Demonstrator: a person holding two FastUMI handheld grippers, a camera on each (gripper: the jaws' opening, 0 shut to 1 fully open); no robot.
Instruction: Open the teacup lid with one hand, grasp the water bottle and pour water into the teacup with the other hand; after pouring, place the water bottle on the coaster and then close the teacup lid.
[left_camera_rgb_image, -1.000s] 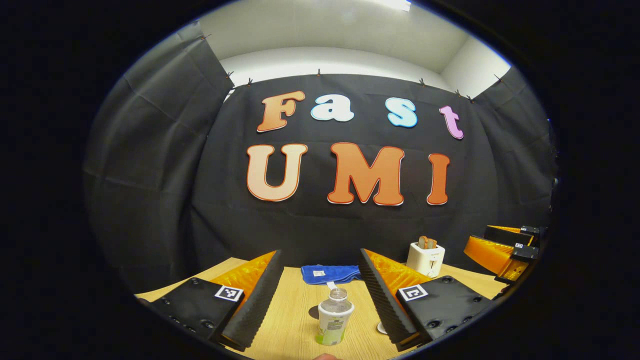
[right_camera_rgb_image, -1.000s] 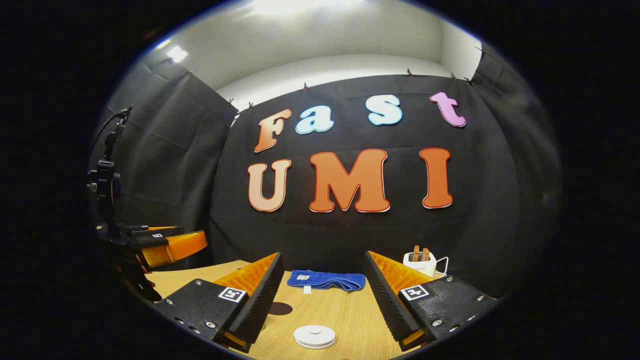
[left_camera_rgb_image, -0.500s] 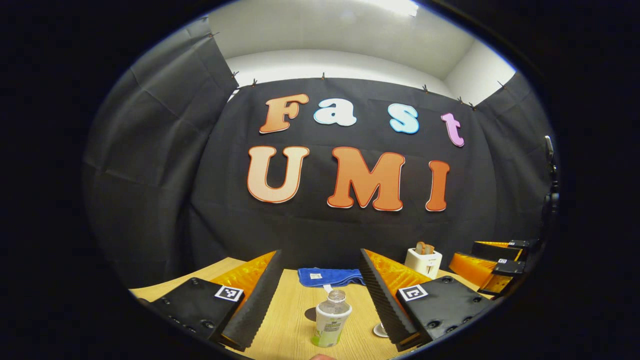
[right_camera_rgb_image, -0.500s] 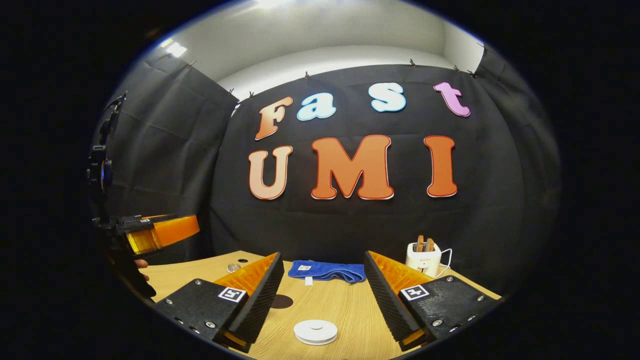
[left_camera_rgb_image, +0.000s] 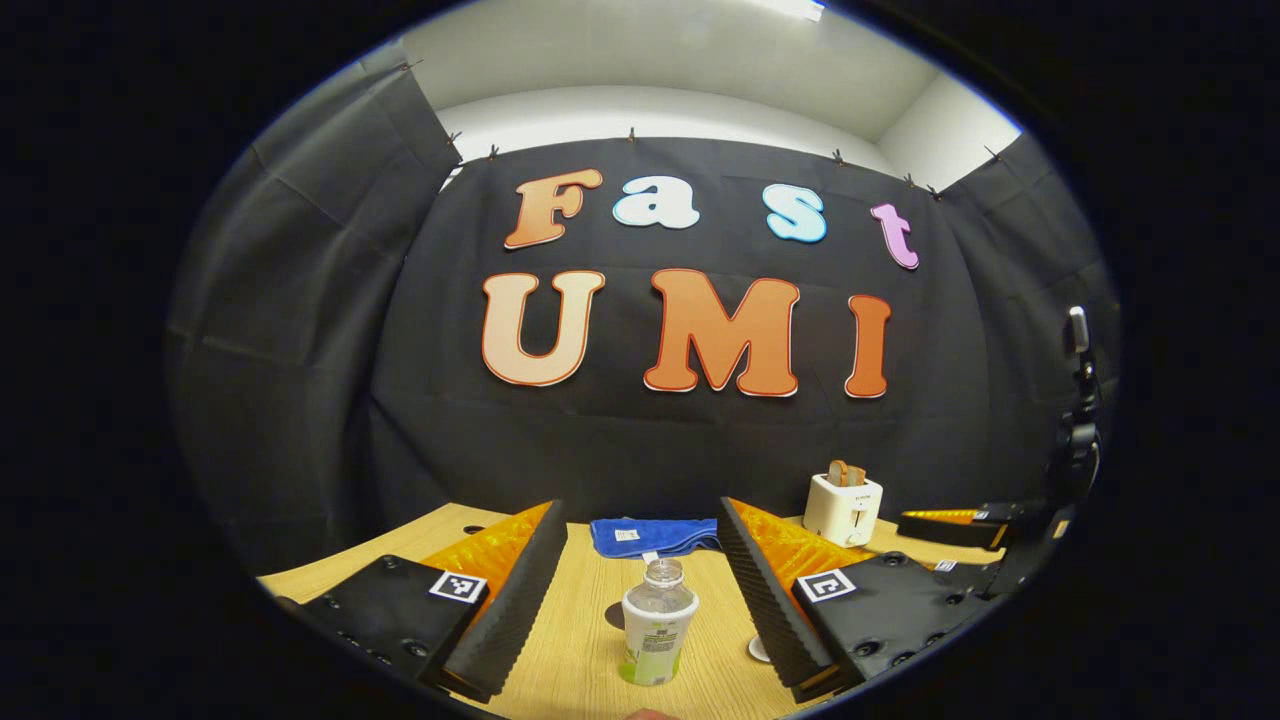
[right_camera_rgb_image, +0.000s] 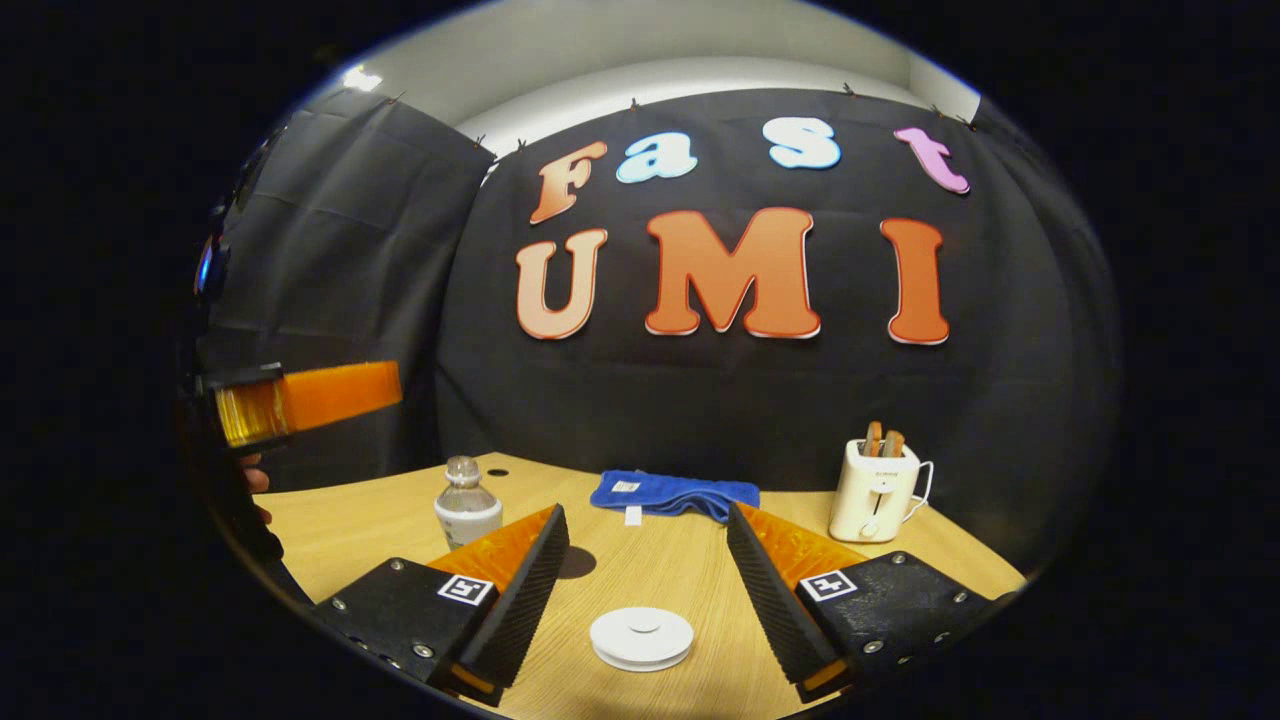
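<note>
A small clear water bottle (left_camera_rgb_image: 655, 625) with a white-and-green label stands uncapped on the wooden table (left_camera_rgb_image: 590, 640). It stands between the spread fingers of my left gripper (left_camera_rgb_image: 640, 512), which is open and not touching it. A dark round coaster (left_camera_rgb_image: 612, 615) lies just behind the bottle. In the right gripper view the white lidded teacup (right_camera_rgb_image: 641, 637) sits low between the fingers of my open right gripper (right_camera_rgb_image: 646, 512). The bottle (right_camera_rgb_image: 467, 505) stands to its left, with the coaster (right_camera_rgb_image: 577, 562) partly behind one finger. The left gripper (right_camera_rgb_image: 300, 398) hovers at the far left.
A blue folded cloth (right_camera_rgb_image: 672, 493) lies at the back of the table by the black wall. A white toaster (right_camera_rgb_image: 878, 490) with toast stands back right. In the left gripper view the right gripper (left_camera_rgb_image: 955, 525) is low at the right, and the teacup's edge (left_camera_rgb_image: 757, 650) peeks past my finger.
The right gripper view has tipped down, bringing more table, the bottle and the toaster into sight. In the left gripper view the right gripper has sunk lower; the bottle stays between my fingers.
</note>
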